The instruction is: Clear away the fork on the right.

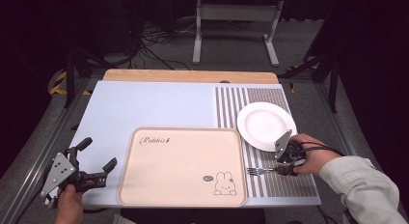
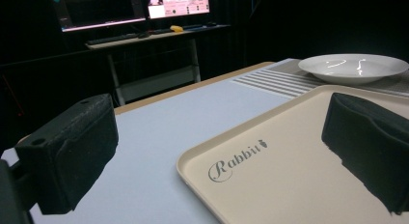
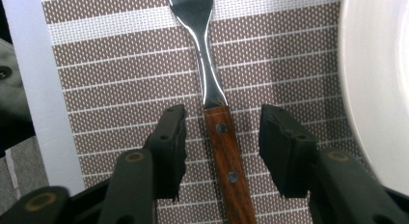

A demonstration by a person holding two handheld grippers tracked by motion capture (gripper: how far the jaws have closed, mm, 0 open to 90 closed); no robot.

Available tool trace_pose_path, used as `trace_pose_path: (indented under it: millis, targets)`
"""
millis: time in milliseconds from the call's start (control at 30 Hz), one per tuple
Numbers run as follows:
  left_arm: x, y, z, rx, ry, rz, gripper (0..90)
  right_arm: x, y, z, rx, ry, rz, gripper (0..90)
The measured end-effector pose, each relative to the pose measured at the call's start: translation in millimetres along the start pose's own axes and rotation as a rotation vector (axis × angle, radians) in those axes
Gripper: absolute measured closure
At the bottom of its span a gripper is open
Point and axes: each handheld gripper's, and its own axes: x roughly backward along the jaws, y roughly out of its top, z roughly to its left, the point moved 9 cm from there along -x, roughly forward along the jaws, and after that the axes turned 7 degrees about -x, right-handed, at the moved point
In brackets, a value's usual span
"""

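wood-handled fork (image 3: 219, 127) lies flat, tines toward the tray (image 1: 144, 185), between the right gripper (image 3: 222, 137)'s open jaws

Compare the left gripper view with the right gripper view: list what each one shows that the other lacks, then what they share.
Left gripper view alone: the beige tray with its "Rabbit" lettering, the pale blue table surface, and a desk with lit monitors in the dark background.

Right gripper view alone: the fork, its wooden handle lying between the right gripper's open jaws, with gaps on both sides.

Both: the white plate and the brown striped placemat.
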Motion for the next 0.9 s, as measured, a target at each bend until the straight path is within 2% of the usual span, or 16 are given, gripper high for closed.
trace_pose_path:
  millis: [33,67,133,200,400,667,900]
  targets:
    - [0.0,0.0,0.0,0.0,0.0,0.0,0.1,0.0,0.0,0.0,0.0,0.0,0.0,55.7]
    - [0.1,0.1,0.0,-0.004,0.0,0.001,0.1,-2.5,2.0,0.5,0.023,0.006,0.0,58.6]
    - [0.1,0.2,-0.1,-0.003,-0.001,-0.001,0.0,-3.7,2.0,1.3,0.02,0.009,0.006,59.6]
    - [0.1,0.0,0.0,0.0,0.0,0.0,0.1,-6.7,2.2,0.6,0.048,0.012,0.02,64.2]
    - [-0.1,0.1,-0.2,0.001,0.0,-0.002,0.1,-8.1,2.5,0.2,0.078,0.015,0.049,76.0]
    - [0.3,0.1,0.1,-0.002,-0.001,-0.001,0.0,-8.9,4.1,0.2,0.129,0.019,0.059,77.4]
    - [0.3,0.0,0.1,0.0,-0.002,0.0,0.1,-8.9,4.0,0.6,0.131,0.02,0.061,78.4]
